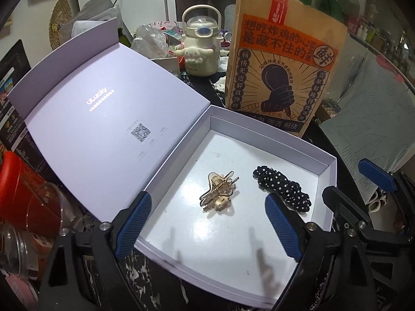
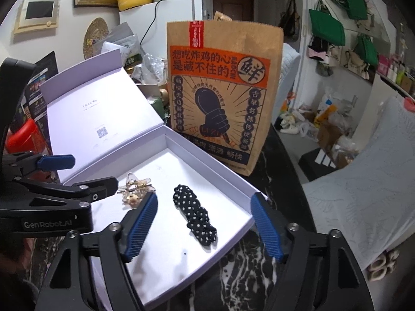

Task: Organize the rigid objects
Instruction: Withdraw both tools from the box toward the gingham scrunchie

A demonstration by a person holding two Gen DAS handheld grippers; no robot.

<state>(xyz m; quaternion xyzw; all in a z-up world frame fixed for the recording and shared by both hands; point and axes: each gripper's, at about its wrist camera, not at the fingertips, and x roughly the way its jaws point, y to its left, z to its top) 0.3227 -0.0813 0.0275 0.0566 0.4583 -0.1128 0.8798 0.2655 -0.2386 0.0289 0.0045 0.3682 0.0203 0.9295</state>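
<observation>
A white box (image 1: 259, 127) lies open on the dark marbled table, its lilac lid (image 1: 103, 98) tilted back to the left. Inside lie a gold and beige claw hair clip (image 1: 219, 194) and, to its right, a black hair tie with white dots (image 1: 282, 188). My left gripper (image 1: 207, 198) hovers open above the claw clip and holds nothing. My right gripper (image 2: 205, 197) stands open over the dotted hair tie (image 2: 194, 212), also holding nothing. The claw clip (image 2: 135, 189) is partly hidden behind the left gripper's finger in the right wrist view.
A tall brown paper bag (image 1: 280, 64) with orange print stands just behind the box. A cream kettle-shaped bottle (image 1: 201, 49) and clutter sit further back. A red container (image 1: 26, 189) and a clear jar (image 1: 15, 248) crowd the left side.
</observation>
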